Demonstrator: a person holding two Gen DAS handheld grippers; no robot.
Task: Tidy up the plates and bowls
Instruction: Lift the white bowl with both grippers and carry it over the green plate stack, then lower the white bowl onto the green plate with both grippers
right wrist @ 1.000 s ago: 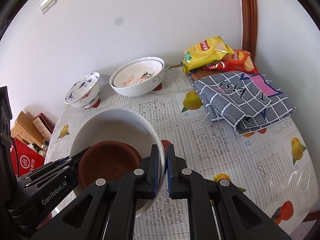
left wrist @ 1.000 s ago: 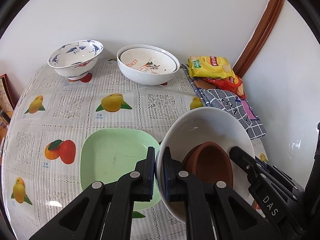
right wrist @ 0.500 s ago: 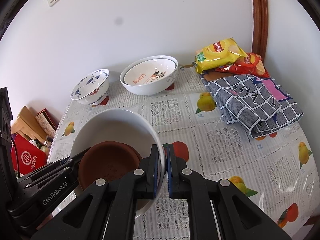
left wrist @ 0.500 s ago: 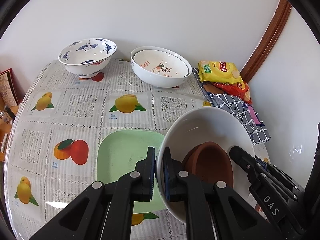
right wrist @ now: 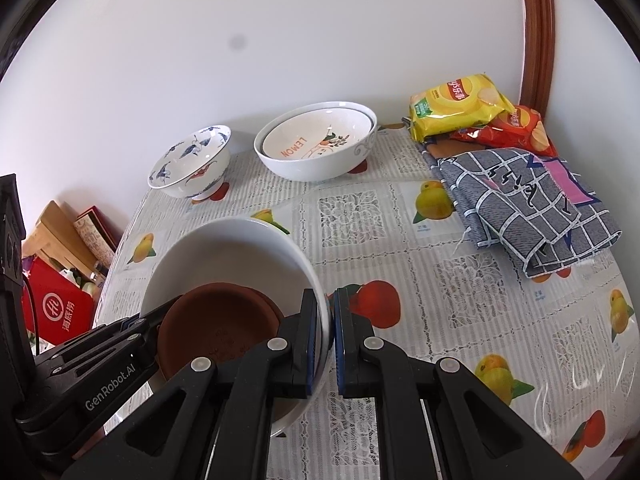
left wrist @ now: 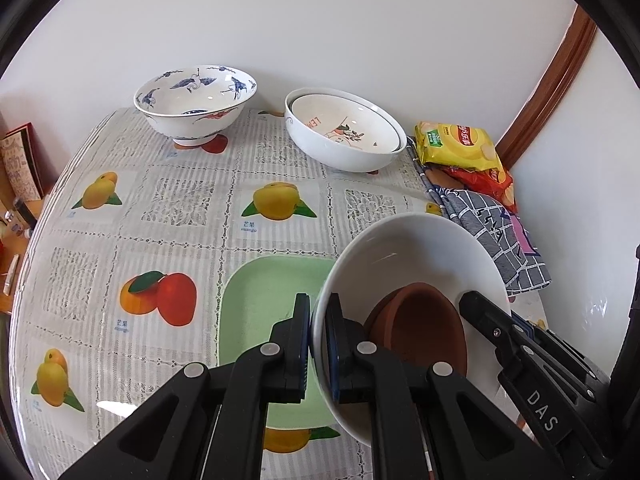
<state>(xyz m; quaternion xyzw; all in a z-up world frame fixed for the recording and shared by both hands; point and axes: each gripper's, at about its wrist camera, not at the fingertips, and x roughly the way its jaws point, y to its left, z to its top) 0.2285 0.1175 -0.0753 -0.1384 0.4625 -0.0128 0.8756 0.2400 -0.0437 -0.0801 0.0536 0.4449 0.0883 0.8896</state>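
In the left wrist view, a blue-and-white crane-patterned bowl stood at the upper left of the frame on the fruit-print tablecloth. Right of it, at upper centre, a white bowl held a smaller lemon-print bowl nested inside. A pale green square plate lay at lower centre, partly behind the tongs. The left gripper was clamped shut on the near-left rim of a large white bowl, one finger outside the wall and one inside. A brown clay dish sat tilted inside that bowl. At the lower right, the right gripper pinched the bowl's opposite rim. At the upper right lay a yellow chip bag above a checked cloth.

In the right wrist view, the left gripper entered from the lower left, the large white bowl sat at centre left, and the right gripper's jaws were closed tight on its right rim at lower centre.
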